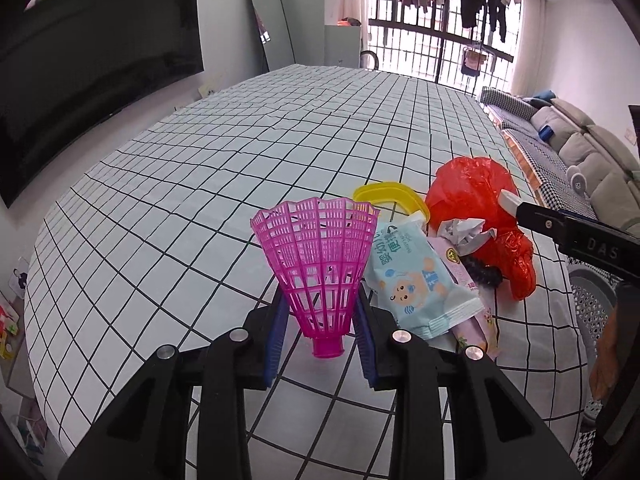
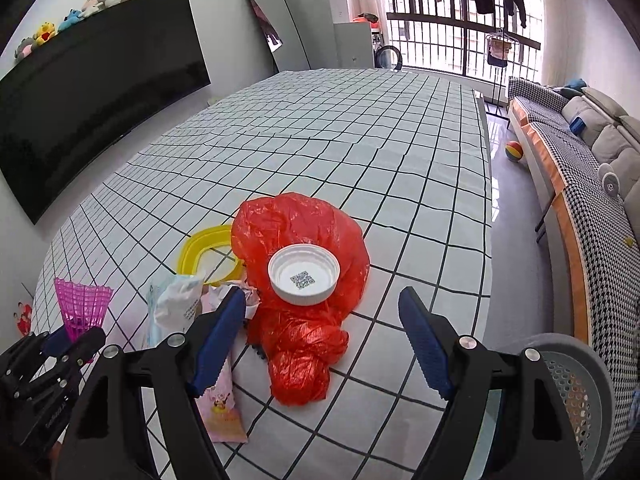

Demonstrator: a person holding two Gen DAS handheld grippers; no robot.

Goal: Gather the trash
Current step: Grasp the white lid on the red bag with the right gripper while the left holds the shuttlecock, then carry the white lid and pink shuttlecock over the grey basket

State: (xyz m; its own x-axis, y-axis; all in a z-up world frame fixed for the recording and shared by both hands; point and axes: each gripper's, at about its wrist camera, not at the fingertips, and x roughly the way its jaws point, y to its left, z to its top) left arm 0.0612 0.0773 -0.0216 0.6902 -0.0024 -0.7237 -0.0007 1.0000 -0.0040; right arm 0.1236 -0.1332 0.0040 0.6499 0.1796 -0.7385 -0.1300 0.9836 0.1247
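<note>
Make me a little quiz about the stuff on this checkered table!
1. True or false: the left gripper is clamped on the pink plastic shuttlecock.
2. What sits on top of the red plastic bag? A) a spoon B) a white lid C) a ball
3. Fill in: the right gripper is ____ and holds nothing.

Key: 1 true; 2 B; 3 open.
</note>
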